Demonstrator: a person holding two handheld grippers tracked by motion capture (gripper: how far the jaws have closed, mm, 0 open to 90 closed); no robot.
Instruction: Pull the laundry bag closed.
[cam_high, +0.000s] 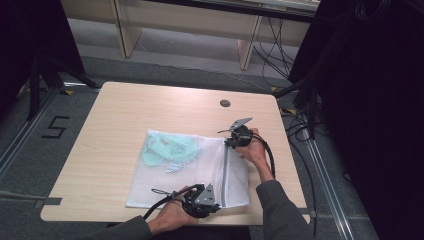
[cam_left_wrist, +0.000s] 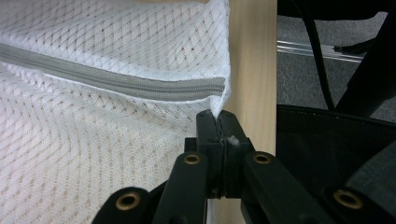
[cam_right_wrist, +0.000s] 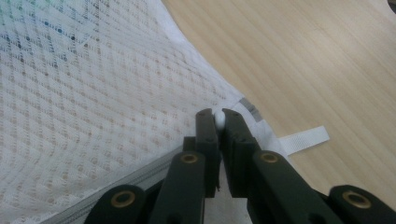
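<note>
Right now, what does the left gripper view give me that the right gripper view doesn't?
Left gripper view alone: the closed end of the grey zipper, the left gripper shut on the mesh bag's corner at the table's edge, with floor and a black cable beyond.

Right gripper view alone: the right gripper shut on a small white zipper pull, a white fabric tab, and greenish contents behind the mesh.

Both: white mesh, wooden table, jaws closed.

Grey floor (cam_high: 165, 47), black drapes (cam_high: 370, 100)
</note>
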